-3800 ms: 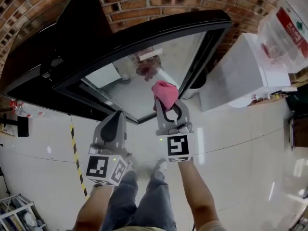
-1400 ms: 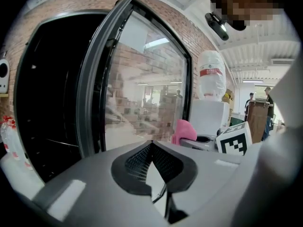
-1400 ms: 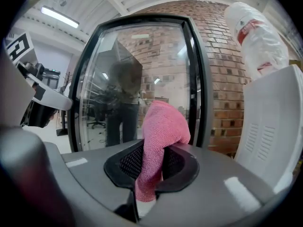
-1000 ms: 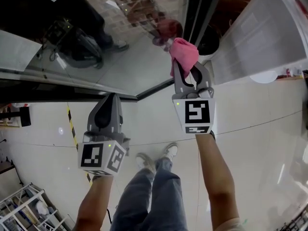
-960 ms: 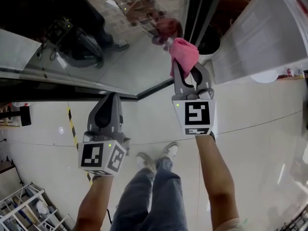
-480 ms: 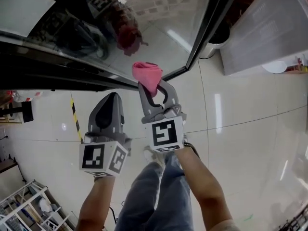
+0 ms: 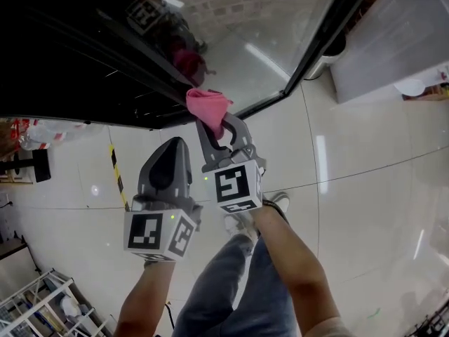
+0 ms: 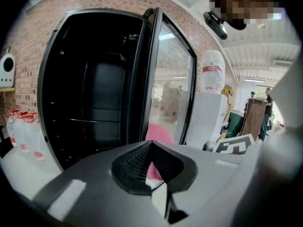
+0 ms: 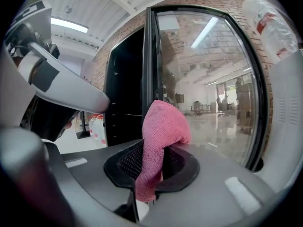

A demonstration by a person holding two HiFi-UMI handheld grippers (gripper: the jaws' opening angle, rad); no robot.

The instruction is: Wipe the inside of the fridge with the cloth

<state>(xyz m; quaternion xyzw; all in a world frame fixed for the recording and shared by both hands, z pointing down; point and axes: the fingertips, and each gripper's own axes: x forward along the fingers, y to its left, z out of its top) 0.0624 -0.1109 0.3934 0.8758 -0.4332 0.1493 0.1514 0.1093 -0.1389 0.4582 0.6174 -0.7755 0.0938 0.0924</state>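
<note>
The right gripper (image 7: 219,126) clenches the cloth (image 7: 207,106) in its fingers. The fridge (image 7: 77,62) opening lies just ahead-left of them. The left gripper (image 7: 172,146), fingers clenched on nothing, sits farther back.

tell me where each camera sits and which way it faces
Head view: on the person's head, looking steeply down; shows both forearms, legs, left gripper, right gripper with the cloth.
Left gripper view: rides the left gripper, faces the open fridge; shows its shut jaws.
Right gripper view: rides the right gripper, faces the glass door; jaws clamp the cloth.
Shared: all three show the cloth.
</note>
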